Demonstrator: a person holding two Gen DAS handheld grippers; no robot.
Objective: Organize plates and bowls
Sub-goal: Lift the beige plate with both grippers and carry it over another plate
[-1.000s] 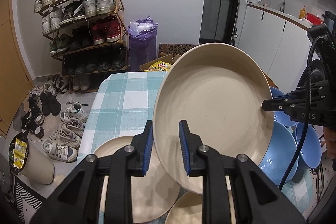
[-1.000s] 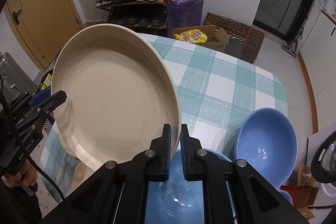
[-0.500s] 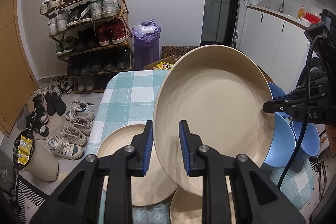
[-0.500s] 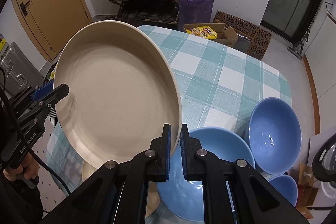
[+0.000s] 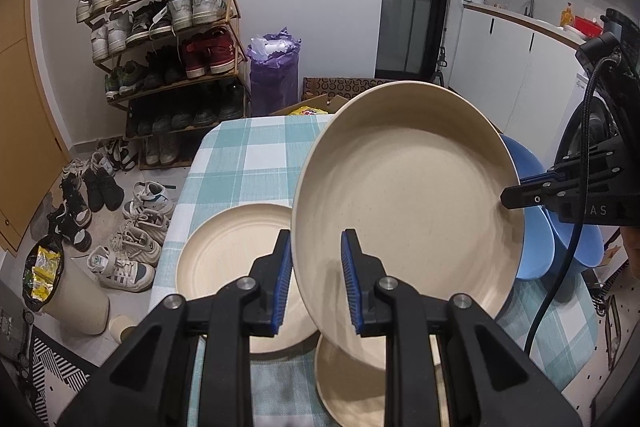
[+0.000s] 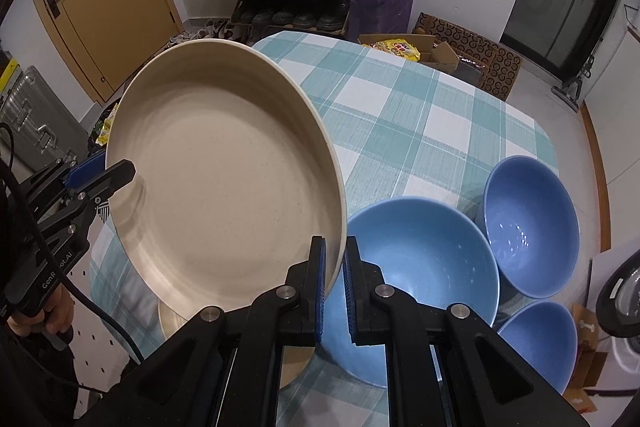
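Beige, the raised plate point(image 6: 224, 183) fills the frame's centre-left above the table point(image 6: 420, 131), its rim clenched by the right gripper point(image 6: 334, 283) and straddled, unpinched, by the left gripper point(image 5: 316, 277); keep it level, lowering squarely onto the 2 plates point(image 5: 228, 259) below.

Far half of checked table point(image 6: 432, 115) bare, open to 12 o'clock in right wrist view. Near half crowded: 3 blue bowls point(image 6: 416, 267) at 3–5 o'clock, held beige plate point(image 6: 224, 179) blocks 9–11, flat plates point(image 5: 232, 267) under it w/ little gap.
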